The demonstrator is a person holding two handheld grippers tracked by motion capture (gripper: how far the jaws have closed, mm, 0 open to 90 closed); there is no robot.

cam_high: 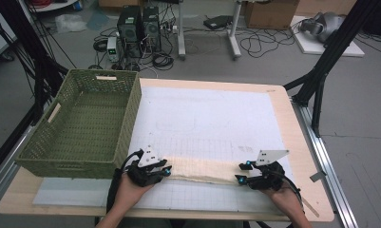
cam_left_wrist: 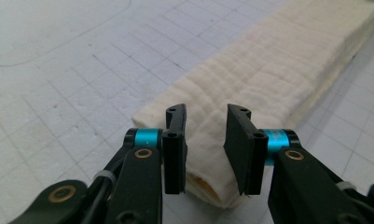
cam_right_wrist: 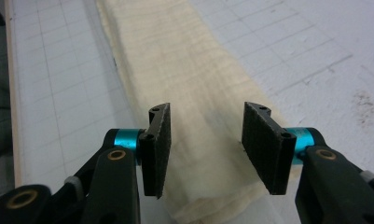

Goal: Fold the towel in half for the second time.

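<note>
Presently, a cream folded cloth (cam_high: 202, 169) lies flat as a long narrow strip on the white gridded mat (cam_high: 212, 123), near the front edge of the worktop (cam_high: 300, 142), running left to right between the two hands.

Left tool (cam_high: 168, 170): at the strip's left end. In the left gripper view the left tool (cam_left_wrist: 205, 140) has its jaws parted, straddling the cloth's (cam_left_wrist: 264, 79) folded end; a gap shows between each pad and the fabric, so released, nothing clamped.

Right tool (cam_high: 240, 172): at the strip's right end. In the right gripper view the right tool (cam_right_wrist: 205, 144) likewise stands with jaws apart, the cloth (cam_right_wrist: 175, 65) lying on the mat between and below them, pads clear of it. Released.

Cloth surface lightly ribbed, layers visible at the near end in the left gripper view. Both hands low, resting close to the mat.

Green woven basket (cam_high: 83, 123) sits on the worktop's left side, behind the left hand (cam_high: 131, 187), apart from the cloth.
</note>
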